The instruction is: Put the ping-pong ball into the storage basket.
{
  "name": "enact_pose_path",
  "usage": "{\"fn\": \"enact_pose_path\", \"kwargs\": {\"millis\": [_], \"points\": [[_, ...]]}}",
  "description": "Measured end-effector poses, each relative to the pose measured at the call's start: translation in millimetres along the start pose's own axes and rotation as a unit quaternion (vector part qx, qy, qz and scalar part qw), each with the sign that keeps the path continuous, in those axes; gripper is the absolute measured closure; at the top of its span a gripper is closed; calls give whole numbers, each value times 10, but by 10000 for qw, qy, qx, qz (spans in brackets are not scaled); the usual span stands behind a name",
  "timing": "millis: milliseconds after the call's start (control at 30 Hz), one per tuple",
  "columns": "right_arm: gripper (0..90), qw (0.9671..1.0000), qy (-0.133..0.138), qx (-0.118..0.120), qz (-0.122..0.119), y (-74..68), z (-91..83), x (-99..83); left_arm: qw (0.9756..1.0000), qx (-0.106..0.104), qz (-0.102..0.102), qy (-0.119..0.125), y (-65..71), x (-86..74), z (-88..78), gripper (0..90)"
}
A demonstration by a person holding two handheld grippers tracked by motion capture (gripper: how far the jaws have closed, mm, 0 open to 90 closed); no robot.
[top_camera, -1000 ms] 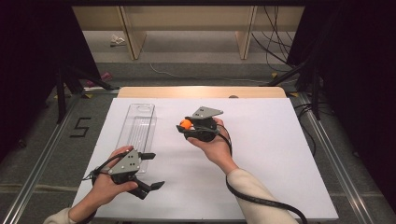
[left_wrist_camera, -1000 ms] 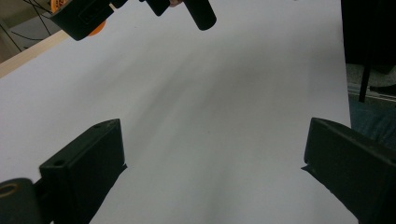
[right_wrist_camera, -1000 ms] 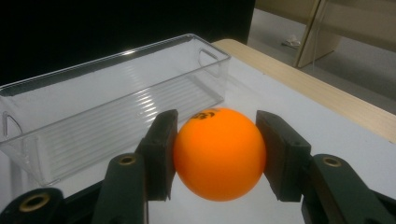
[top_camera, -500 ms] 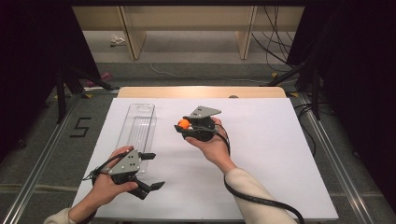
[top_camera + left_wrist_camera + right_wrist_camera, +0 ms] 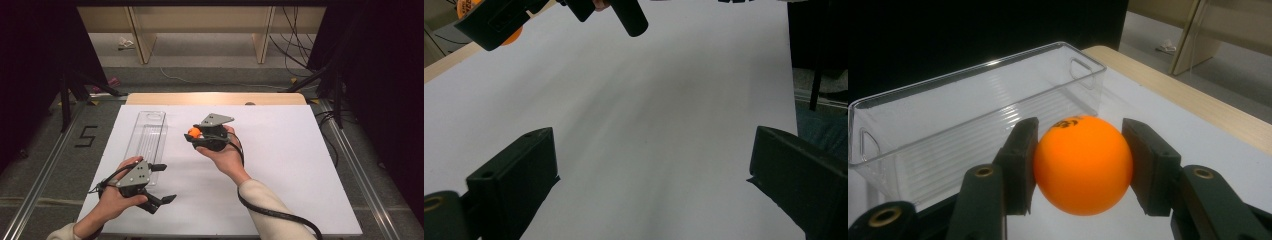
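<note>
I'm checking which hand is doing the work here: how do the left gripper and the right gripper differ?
The left gripper has its jaws spread wide with nothing between them; the right gripper is shut on an orange ball. The left gripper sits low at the table's near edge; the right gripper is farther out, pointing toward the clear bin. Both are black and hand-held.

Orange plastic ball [image 5: 1082, 164] sits between right gripper [image 5: 196, 136] jaws, right of clear plastic bin [image 5: 147, 140]; left gripper [image 5: 161, 182] near bin's near end.
</note>
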State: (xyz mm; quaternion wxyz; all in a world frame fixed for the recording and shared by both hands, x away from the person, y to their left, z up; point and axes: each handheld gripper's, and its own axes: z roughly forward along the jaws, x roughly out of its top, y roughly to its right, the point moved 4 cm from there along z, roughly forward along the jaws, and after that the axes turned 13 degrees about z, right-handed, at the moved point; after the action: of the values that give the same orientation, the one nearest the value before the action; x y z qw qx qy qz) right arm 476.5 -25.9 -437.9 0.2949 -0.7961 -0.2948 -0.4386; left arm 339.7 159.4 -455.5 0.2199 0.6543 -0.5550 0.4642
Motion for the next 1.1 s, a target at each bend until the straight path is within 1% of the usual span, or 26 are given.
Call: {"fn": "enact_pose_path", "kwargs": {"millis": [600, 1100], "points": [[516, 10000, -10, 65, -9, -38, 48, 20, 10000, -5, -2, -11, 0, -2, 0, 48], [516, 9999, -25, 162, -20, -114, 121, 57, 10000, -5, -16, -2, 1, -3, 0, 48]]}}
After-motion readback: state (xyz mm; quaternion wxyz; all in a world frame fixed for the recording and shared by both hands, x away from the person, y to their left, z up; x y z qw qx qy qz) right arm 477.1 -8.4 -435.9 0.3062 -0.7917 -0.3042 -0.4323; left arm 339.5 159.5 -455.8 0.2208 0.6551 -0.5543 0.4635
